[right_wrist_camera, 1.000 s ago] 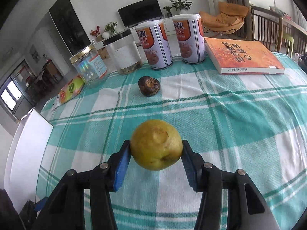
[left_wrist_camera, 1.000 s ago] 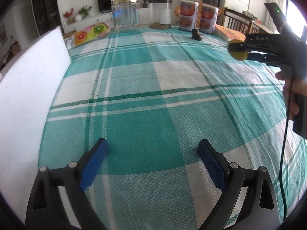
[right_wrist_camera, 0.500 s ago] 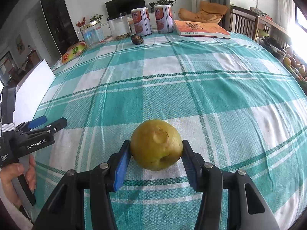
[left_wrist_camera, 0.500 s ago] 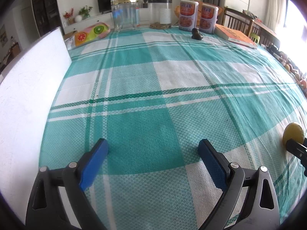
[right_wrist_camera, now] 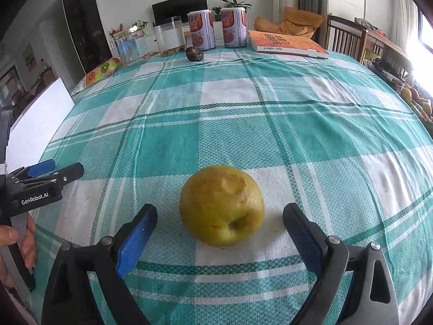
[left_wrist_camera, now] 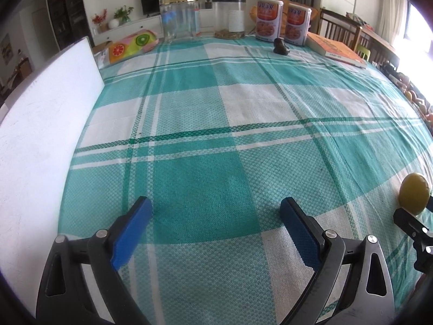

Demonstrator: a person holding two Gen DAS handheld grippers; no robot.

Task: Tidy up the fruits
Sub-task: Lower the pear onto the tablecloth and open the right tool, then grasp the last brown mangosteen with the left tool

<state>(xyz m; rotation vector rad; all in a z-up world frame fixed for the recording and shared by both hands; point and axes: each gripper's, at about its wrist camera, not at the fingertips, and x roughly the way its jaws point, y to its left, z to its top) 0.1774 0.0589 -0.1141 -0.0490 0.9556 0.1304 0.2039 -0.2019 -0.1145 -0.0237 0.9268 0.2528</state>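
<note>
A yellow fruit (right_wrist_camera: 222, 205) rests on the teal plaid tablecloth (right_wrist_camera: 297, 124) between the open fingers of my right gripper (right_wrist_camera: 220, 222), touching neither pad. It also shows at the right edge of the left wrist view (left_wrist_camera: 414, 193). My left gripper (left_wrist_camera: 216, 216) is open and empty, low over the cloth near the front; it appears at the left of the right wrist view (right_wrist_camera: 51, 170). A dark brown fruit (right_wrist_camera: 194, 54) lies far back near the cans; it also shows in the left wrist view (left_wrist_camera: 281, 46).
Two printed cans (right_wrist_camera: 216, 29), two clear jars (right_wrist_camera: 169, 38), an orange book (right_wrist_camera: 284, 43) and a fruit-print pack (right_wrist_camera: 102, 70) line the far edge. A white board (left_wrist_camera: 40, 140) stands along the left side. More fruit (right_wrist_camera: 414, 97) lies off the table's right.
My right gripper has opened and let go of the yellow fruit, which now sits on the cloth. Earlier it carried the fruit from the far side toward the front. The left gripper stayed put.
</note>
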